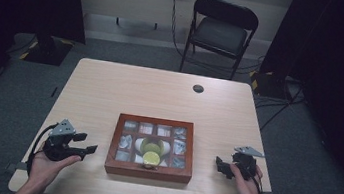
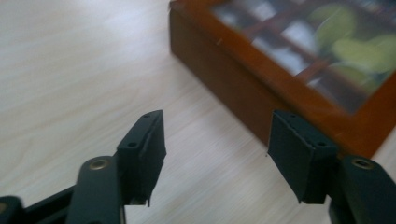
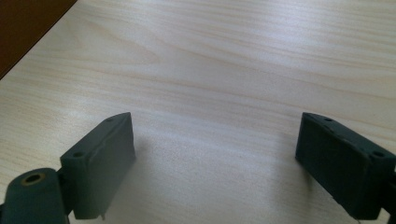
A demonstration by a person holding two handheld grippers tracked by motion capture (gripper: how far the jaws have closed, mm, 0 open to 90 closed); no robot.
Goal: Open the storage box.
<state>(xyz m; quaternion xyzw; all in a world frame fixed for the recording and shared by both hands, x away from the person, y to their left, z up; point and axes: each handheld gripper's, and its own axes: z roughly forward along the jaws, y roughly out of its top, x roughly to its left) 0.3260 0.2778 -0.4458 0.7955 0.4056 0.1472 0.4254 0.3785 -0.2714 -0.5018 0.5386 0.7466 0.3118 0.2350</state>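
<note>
Hard to make out: the small things in the wooden box [image 1: 151,148] blur under its glass lid; a green-yellow round thing [image 1: 151,157] sits in the middle front compartment.
Box: on the tabletop [image 1: 160,95], near its front edge, between the two grippers, long axis left to right.
Left gripper [image 1: 86,149]: held just left of the box, jaws spread wide and empty, pointing at its side wall.
Right gripper [image 1: 220,164]: right of the box, jaws wide apart, empty, over bare wood.
Cut off: both forearms at the bottom edge.

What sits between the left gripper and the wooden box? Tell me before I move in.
Nothing visible. Bare table lies between the open left gripper and the wooden box; in the left gripper view its fingers point at the box's side across bare wood.
</note>
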